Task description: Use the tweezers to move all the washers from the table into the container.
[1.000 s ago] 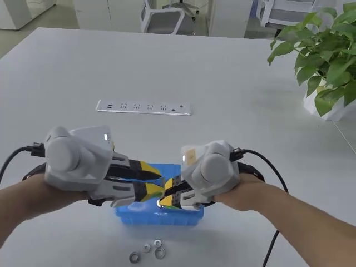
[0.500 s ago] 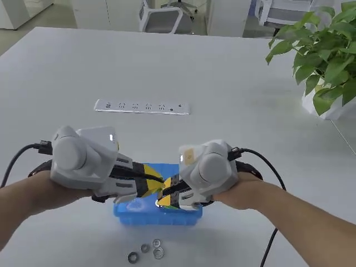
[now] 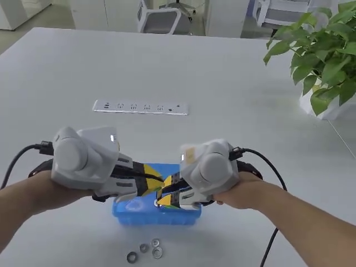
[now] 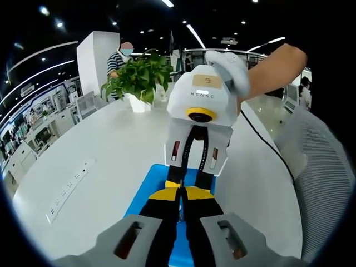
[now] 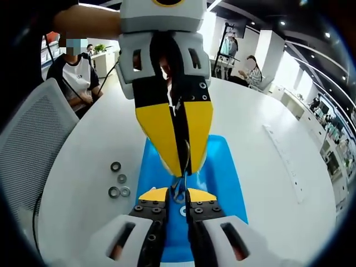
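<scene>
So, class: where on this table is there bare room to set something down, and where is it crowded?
Free: the wide stretch of table between the power strip and the plant, and the far side beyond the strip. Crowded: the near edge, where the left gripper and right gripper meet over the blue container, with washers just in front.

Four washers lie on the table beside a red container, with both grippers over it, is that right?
No: the container is blue, not red, as the head view shows. Four washers do lie on the table beside it, left gripper and right gripper over it.
</scene>
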`<state>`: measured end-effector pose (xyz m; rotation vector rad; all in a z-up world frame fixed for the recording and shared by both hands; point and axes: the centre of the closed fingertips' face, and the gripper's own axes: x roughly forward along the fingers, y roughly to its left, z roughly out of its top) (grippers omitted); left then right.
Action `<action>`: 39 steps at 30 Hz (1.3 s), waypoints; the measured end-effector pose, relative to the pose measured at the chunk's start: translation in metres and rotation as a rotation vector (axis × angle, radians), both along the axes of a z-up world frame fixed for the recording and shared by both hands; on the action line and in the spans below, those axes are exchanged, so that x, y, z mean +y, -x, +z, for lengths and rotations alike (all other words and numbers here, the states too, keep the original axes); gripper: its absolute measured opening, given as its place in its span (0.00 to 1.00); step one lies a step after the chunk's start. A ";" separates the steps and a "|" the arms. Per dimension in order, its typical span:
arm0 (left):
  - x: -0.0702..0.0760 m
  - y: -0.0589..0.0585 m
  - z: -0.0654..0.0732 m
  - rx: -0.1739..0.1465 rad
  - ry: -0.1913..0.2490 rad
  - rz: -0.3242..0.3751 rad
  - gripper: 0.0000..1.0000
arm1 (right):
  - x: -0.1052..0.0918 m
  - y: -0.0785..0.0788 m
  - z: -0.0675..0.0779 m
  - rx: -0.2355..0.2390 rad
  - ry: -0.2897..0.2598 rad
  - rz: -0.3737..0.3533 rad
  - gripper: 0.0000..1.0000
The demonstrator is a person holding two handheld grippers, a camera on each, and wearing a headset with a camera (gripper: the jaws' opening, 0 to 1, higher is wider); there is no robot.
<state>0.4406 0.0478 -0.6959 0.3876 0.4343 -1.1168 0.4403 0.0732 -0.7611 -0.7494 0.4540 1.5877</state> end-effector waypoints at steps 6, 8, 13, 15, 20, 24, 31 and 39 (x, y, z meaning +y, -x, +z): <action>0.001 0.000 0.000 -0.002 -0.007 -0.001 0.06 | -0.007 0.001 0.004 0.001 0.001 -0.024 0.18; 0.001 0.001 0.000 -0.001 -0.008 -0.001 0.06 | -0.010 0.000 0.003 0.005 0.013 -0.044 0.21; 0.002 0.002 -0.001 -0.001 -0.016 -0.002 0.06 | -0.023 -0.001 0.012 0.022 -0.003 -0.099 0.27; 0.002 0.002 -0.001 0.002 -0.013 0.001 0.06 | -0.028 -0.002 0.015 0.025 -0.013 -0.121 0.28; 0.001 0.002 0.000 0.002 -0.011 0.006 0.06 | -0.039 -0.001 0.021 0.029 -0.024 -0.163 0.33; 0.000 0.003 0.000 0.001 -0.014 0.006 0.06 | -0.048 0.000 0.025 0.031 -0.030 -0.196 0.38; -0.001 0.005 0.005 -0.007 -0.009 0.010 0.06 | -0.065 0.000 0.030 0.021 -0.040 -0.265 0.48; -0.001 0.007 0.018 -0.025 -0.006 0.021 0.06 | -0.079 0.003 0.036 0.026 -0.056 -0.331 0.57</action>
